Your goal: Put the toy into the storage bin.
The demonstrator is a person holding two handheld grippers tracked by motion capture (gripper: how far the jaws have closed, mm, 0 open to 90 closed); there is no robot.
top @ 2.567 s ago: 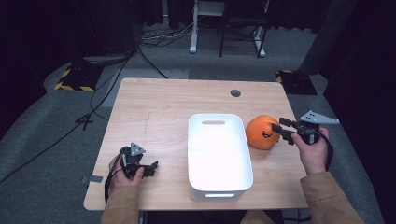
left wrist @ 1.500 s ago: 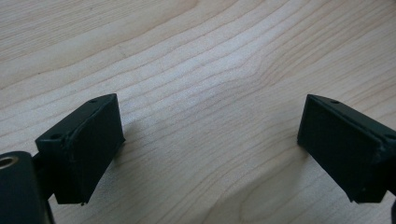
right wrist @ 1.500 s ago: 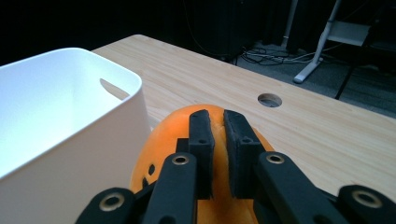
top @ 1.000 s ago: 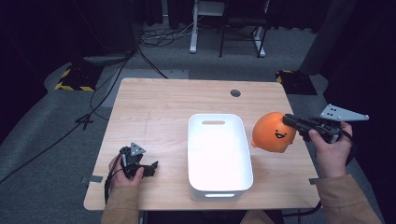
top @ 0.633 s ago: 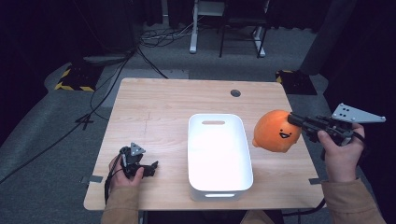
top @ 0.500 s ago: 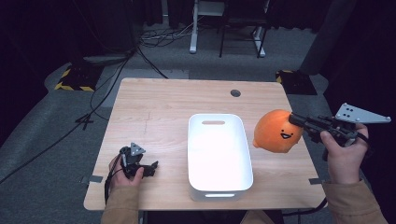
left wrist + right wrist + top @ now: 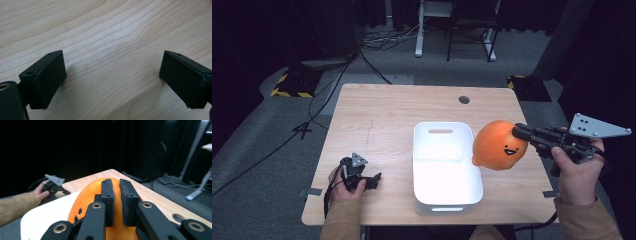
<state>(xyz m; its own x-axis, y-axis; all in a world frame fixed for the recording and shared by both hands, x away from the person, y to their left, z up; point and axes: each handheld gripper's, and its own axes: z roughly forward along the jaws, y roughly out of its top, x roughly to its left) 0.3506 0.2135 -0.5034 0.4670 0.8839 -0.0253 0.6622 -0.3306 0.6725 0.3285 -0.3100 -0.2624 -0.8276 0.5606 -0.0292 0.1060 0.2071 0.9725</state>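
- Gripping an orange plush toy (image 7: 498,146) with the right gripper (image 7: 518,133): jaws pinched tight on a fold of the fabric, seen close up in the right gripper view (image 7: 116,205), toy (image 7: 86,202) bulging out below the jaws.
- Hanging in the air just beside the right rim of the white bin (image 7: 445,127), the toy clear of the tabletop, its printed face turning toward the person's side.
- Resting near the front left corner of the table (image 7: 377,120), well apart from the bin: the left gripper (image 7: 373,179), held in the left hand (image 7: 343,186).
- Standing wide apart in the left gripper view, both black jaws just over bare wood, nothing between them; released.
- Sitting lengthwise on the front half of the table, slightly right of centre: the bin, with a handle slot at each short end and a plain white floor.
- Showing pale wood grain across the tabletop, with a round dark cable hole (image 7: 464,99) near the far edge.
- Lying around the table: grey carpet (image 7: 257,150), black cables (image 7: 337,70) trailing over it on the far left, two yellow-and-black striped patches (image 7: 287,86) flanking the far corners.
- Standing beyond the table: white desk legs (image 7: 418,30) and a dark chair base (image 7: 469,35), dark curtains closing off the rest.
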